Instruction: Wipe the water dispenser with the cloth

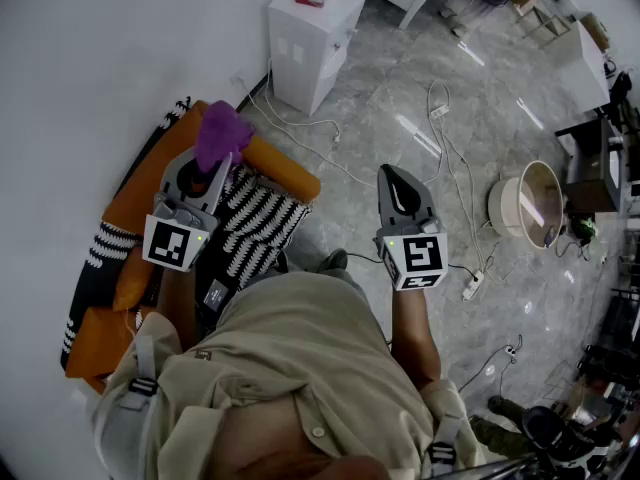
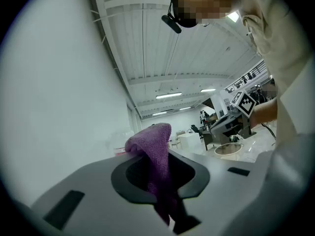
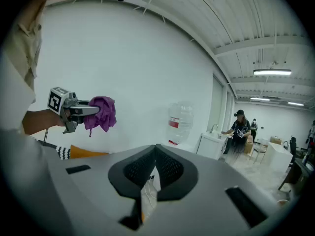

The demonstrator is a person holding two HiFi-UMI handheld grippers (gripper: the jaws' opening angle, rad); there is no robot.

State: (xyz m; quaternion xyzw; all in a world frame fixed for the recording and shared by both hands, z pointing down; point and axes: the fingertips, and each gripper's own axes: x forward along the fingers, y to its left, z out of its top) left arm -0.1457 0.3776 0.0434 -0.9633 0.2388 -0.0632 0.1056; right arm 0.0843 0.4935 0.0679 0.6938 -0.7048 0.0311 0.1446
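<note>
Evidently the cloth [image 1: 222, 133] is pinched between the jaws of the left gripper [image 1: 207, 176] and raised above the orange cushion [image 1: 285, 168], so that a loose wad is presented forward for wiping. The right gripper [image 1: 401, 193] is held aside, its jaws pressed together on nothing. The water dispenser [image 1: 310, 38] is stood at the floor's edge along the wall, well apart from both grippers; an approach is judged to be needed first.

cloth [image 1: 222, 133]: purple, bunched, clamped in left tool [image 1: 219, 169] | water dispenser [image 1: 308, 43]: white, upright by wall [image 1: 90, 58]
</note>
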